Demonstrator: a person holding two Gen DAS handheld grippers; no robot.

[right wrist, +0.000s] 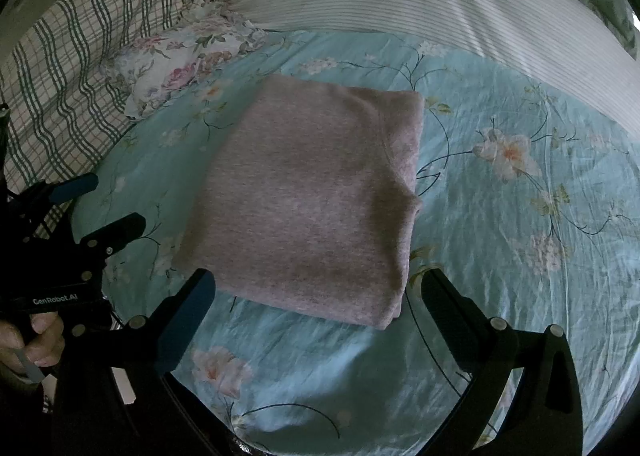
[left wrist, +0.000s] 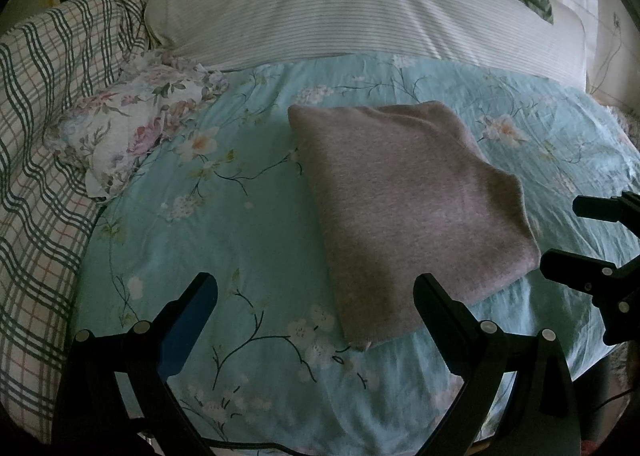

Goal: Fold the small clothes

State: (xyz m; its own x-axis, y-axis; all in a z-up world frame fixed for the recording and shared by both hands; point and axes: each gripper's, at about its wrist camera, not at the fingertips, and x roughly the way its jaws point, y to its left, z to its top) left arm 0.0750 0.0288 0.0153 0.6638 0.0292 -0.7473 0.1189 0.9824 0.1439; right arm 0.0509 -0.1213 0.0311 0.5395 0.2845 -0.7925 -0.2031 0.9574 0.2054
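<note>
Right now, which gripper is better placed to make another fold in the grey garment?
Right gripper, tentatively: its open fingers straddle the folded grey garment's near edge. The left gripper, also open, sits off its near-left corner, mostly over the floral sheet.

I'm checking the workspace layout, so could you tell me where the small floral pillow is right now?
The floral pillow lies at the far left of both views, on the blue floral sheet, against the plaid quilt and left of the folded pink garment.

Garment [left wrist: 404, 208] grey-pink; sheet [left wrist: 248, 224] aqua floral; duvet [left wrist: 36, 136] green plaid; pillow [left wrist: 340, 4] white pinstriped.
</note>
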